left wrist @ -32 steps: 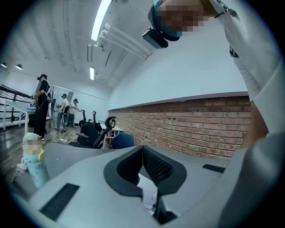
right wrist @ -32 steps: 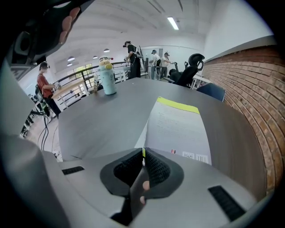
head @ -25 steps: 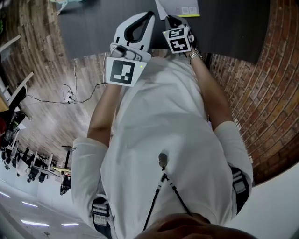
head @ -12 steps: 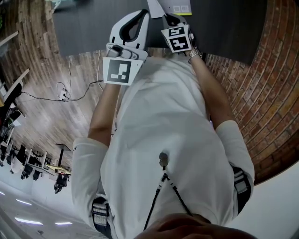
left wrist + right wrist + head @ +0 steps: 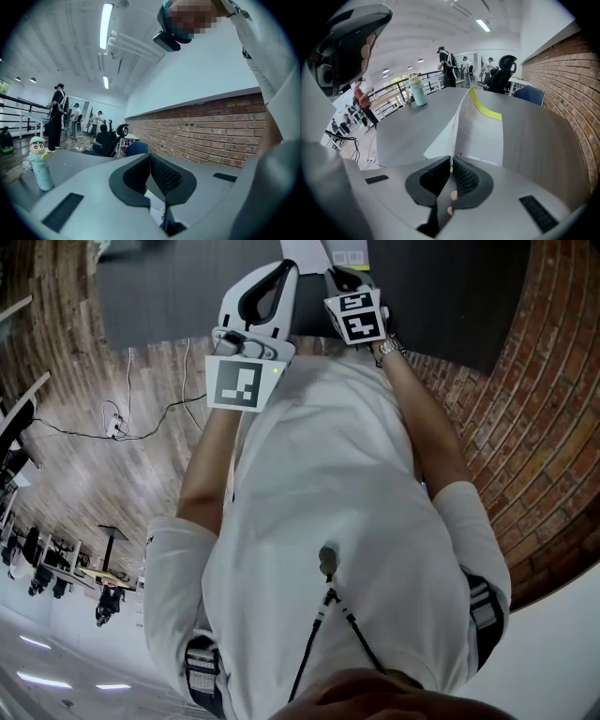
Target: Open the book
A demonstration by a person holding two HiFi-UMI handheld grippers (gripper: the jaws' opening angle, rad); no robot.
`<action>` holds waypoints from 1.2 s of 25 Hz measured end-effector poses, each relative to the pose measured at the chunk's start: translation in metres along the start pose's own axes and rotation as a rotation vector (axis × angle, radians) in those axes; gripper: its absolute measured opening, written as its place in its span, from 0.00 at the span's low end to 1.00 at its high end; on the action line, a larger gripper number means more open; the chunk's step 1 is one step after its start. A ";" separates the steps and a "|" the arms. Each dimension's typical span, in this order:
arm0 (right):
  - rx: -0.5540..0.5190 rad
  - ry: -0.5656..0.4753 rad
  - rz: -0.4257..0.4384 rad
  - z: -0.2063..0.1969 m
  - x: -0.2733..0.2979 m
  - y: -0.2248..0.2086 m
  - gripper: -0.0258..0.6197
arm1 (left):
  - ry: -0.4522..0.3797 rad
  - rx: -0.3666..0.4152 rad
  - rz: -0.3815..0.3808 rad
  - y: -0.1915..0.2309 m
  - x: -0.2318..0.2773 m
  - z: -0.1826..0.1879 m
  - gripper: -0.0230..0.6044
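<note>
Book (image 5: 480,133) lies on the grey desk (image 5: 408,126) straight ahead of the right gripper (image 5: 452,160), whose jaws are pinched on the near edge of a raised leaf; that leaf stands upright and screens the desk behind it; a bottle (image 5: 417,93) stands far ahead, left of the jaws; brick wall (image 5: 562,79) runs to their right; the left gripper (image 5: 150,157) has its jaws together on nothing; the head view cuts the book off at its top edge.

The white paper book (image 5: 480,131) has a yellow-green stripe (image 5: 485,110) at 12 o'clock. The flat table (image 5: 412,126) is dark grey; the brick wall (image 5: 572,84) at 3 o'clock is red-brown. The pale grey right gripper (image 5: 451,161) and left gripper (image 5: 150,158) have black dotted pads (image 5: 465,178).
</note>
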State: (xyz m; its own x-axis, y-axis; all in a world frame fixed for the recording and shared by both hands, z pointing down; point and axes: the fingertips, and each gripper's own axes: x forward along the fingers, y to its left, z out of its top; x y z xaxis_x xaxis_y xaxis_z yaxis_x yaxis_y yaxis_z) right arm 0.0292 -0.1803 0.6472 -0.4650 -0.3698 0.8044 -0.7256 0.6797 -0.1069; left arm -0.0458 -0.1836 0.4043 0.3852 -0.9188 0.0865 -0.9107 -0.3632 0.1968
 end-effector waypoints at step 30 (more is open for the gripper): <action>0.021 0.006 0.010 -0.044 -0.027 -0.091 0.11 | 0.012 -0.012 0.042 -0.076 0.044 -0.029 0.07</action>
State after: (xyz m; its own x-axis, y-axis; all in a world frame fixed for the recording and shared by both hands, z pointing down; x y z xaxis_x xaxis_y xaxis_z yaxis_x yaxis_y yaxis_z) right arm 0.1302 -0.2039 0.6609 -0.4698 -0.3592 0.8064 -0.7311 0.6703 -0.1273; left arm 0.0450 -0.1917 0.4218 0.3482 -0.9313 0.1070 -0.9244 -0.3222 0.2039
